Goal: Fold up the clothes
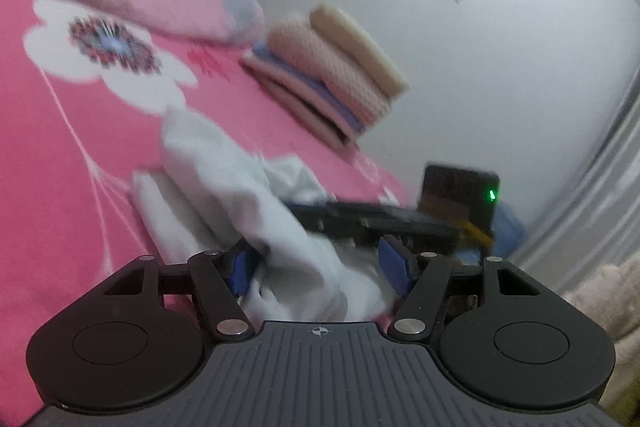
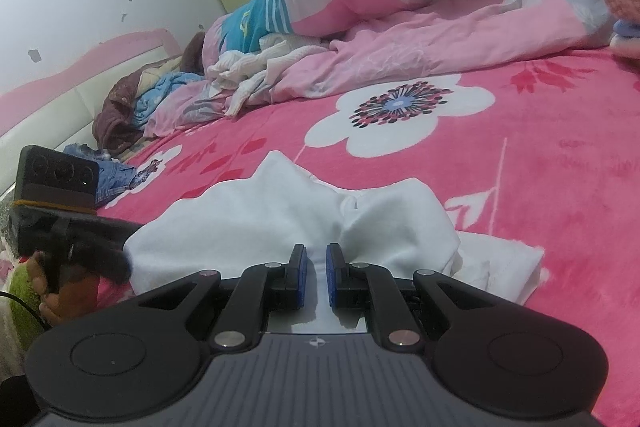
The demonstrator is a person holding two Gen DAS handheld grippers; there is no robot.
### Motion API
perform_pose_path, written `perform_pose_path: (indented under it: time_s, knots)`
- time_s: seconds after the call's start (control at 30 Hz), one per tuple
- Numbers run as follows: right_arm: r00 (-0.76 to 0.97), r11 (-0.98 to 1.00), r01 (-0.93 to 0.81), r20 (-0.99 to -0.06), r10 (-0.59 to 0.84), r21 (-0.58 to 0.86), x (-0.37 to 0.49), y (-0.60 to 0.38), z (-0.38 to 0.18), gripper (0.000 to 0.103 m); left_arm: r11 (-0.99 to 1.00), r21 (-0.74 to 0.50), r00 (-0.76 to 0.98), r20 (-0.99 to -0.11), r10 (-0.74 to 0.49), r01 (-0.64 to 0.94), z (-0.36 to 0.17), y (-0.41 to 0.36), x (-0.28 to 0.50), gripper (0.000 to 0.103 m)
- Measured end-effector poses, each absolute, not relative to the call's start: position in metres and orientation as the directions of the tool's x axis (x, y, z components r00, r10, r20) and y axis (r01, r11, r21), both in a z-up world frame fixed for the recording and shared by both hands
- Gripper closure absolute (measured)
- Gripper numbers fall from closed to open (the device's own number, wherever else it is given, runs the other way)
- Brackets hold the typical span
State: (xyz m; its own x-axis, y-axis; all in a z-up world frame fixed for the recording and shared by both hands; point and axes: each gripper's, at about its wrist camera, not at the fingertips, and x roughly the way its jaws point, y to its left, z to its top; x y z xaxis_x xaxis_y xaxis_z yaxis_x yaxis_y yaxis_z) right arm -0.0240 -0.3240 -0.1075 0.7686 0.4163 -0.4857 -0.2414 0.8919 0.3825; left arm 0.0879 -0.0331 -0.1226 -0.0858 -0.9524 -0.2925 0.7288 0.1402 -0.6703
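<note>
The right gripper is pinched on a fold of the white garment, its blue pads nearly together with cloth between them. The left gripper stands apart with bunched white cloth lying between its pads; motion blur hides whether they touch it. The garment lies crumpled and partly folded on the pink floral blanket, with a stack of folded clothes beyond it by the wall.

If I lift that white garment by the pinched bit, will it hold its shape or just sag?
Probably sag: the white garment lies crumpled in soft folds on the pink blanket. It looks thin, likely light. Only a narrow pinch sits in the right hand-held gripper, so the rest would likely hang and drag.
</note>
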Motion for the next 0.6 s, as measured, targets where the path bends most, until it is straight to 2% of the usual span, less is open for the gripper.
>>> perform_pose_path:
  time_s: [0.23, 0.37, 0.43, 0.5, 0.6]
  knots:
    - [0.768, 0.887, -0.253, -0.478, 0.427, 0.386, -0.025, -0.324, -0.110, 0.092, 0.030, -0.731, -0.186, -0.213, -0.959, 0.682, -0.126, -0.010, 0.083, 0.040]
    - [0.760, 0.888, -0.268, -0.485, 0.432, 0.373, -0.025, -0.321, -0.109, 0.092, 0.021, -0.671, -0.212, -0.263, -0.941, 0.741, -0.117, -0.015, 0.066, 0.040]
    - [0.758, 0.889, -0.272, -0.487, 0.433, 0.368, -0.025, -0.320, -0.109, 0.092, 0.066, -0.617, -0.186, -0.335, -0.924, 0.785, -0.114, -0.019, 0.059, 0.042]
    - [0.758, 0.890, -0.271, -0.488, 0.433, 0.367, -0.024, -0.319, -0.110, 0.092, 0.109, -0.601, -0.154, -0.369, -0.917, 0.792, -0.115, -0.016, 0.061, 0.053]
    - [0.759, 0.890, -0.268, -0.488, 0.431, 0.369, -0.024, -0.319, -0.110, 0.092, 0.160, -0.595, -0.106, -0.386, -0.916, 0.787, -0.116, -0.005, 0.066, 0.056]
